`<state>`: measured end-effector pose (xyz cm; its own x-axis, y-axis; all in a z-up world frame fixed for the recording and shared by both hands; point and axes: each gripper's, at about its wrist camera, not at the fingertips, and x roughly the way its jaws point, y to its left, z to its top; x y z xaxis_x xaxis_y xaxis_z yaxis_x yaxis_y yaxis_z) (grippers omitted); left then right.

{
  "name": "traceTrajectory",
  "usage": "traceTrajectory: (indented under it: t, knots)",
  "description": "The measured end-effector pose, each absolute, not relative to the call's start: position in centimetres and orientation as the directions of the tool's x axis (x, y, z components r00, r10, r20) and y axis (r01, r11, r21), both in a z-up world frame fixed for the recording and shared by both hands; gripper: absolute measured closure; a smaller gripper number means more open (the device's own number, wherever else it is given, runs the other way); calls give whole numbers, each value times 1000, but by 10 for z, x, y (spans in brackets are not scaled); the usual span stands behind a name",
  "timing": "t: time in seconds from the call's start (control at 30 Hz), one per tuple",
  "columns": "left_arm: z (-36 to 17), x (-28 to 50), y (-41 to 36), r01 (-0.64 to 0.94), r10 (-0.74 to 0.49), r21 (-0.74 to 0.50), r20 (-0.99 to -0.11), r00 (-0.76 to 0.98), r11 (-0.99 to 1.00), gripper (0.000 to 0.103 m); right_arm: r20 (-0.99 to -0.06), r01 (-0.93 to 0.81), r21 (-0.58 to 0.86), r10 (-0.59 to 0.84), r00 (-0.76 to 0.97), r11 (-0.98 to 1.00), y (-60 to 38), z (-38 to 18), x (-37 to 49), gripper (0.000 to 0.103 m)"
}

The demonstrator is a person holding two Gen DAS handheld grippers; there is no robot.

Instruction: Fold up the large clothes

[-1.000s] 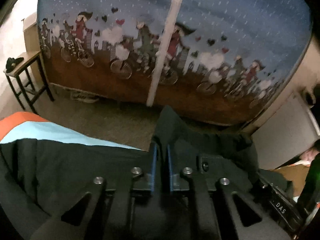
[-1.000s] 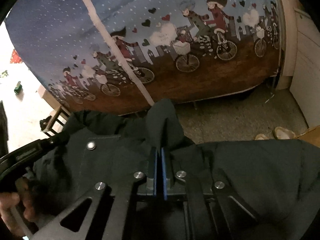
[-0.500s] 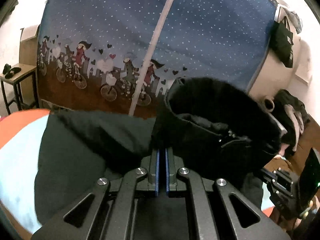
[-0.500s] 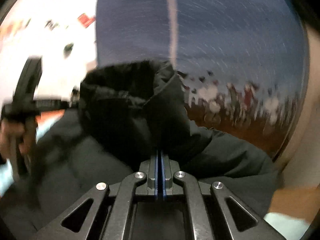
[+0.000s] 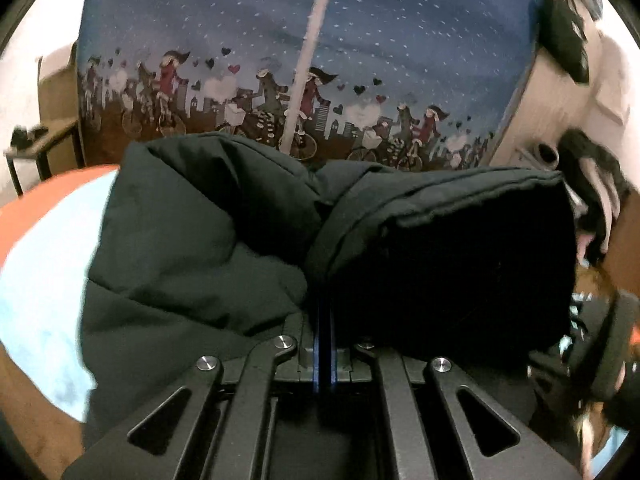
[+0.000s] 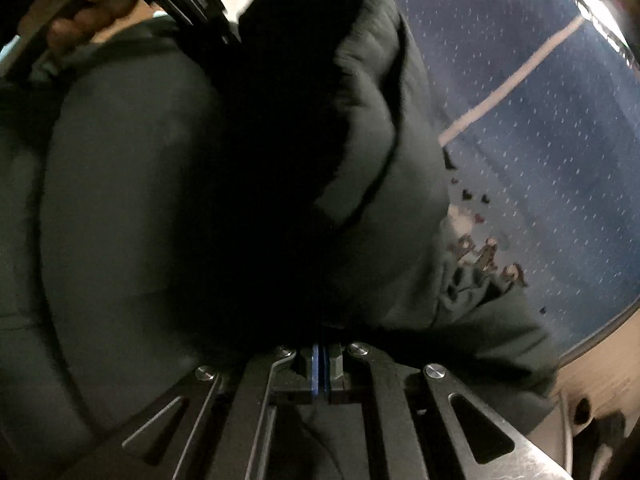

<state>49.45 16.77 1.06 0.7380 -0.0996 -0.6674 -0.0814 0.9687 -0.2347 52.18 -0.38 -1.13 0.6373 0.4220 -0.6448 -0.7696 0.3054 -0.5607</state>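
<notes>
Dark padded jacket bunched, lifted, folded over.

The dark green padded jacket, filling the centre of both views, is matt woven cloth, softly quilted, with a stitched hem and a black lining. The left gripper and right gripper, at the lower centre of their frames, have matt black plastic-looking linkages with bright polished metal rivets and smooth blue pads. The blue printed curtain across the top is thin matt fabric; the pale blue sheet at left looks like smooth cloth.
</notes>
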Motion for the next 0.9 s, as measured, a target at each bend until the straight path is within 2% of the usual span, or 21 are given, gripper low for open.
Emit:
traceTrajectory:
  t: [0.13, 0.27, 0.43, 0.53, 0.6, 0.73, 0.9]
  knots:
    - [34, 466, 174, -46, -101, -219, -614, 783, 975, 102, -653, -780, -545, 429, 624, 307, 1, -18, 527, 101]
    - [70, 477, 179, -63, -46, -180, -546, 837, 982, 101, -658, -792, -516, 440, 611, 327, 5, -22, 536, 101]
    - [78, 569, 170, -97, -34, -189, -592, 805, 977, 101, -655, -791, -513, 444, 612, 334, 7, -26, 536, 101]
    - [66, 610, 172, -145, -53, -279, -597, 801, 949, 101, -647, -788, -505, 450, 616, 351, 0, -32, 529, 101]
    - [52, 620, 170, -153, -89, -332, -613, 785, 931, 101, -643, -787, -503, 454, 617, 359, -5, -31, 529, 101]
    - [25, 629, 161, -130, -76, -253, -669, 739, 959, 101, -632, -787, -492, 469, 617, 372, -12, -32, 524, 101]
    - [-5, 631, 163, -134, -104, -276, -701, 705, 952, 101, -627, -800, -462, 497, 599, 382, -20, -30, 527, 101]
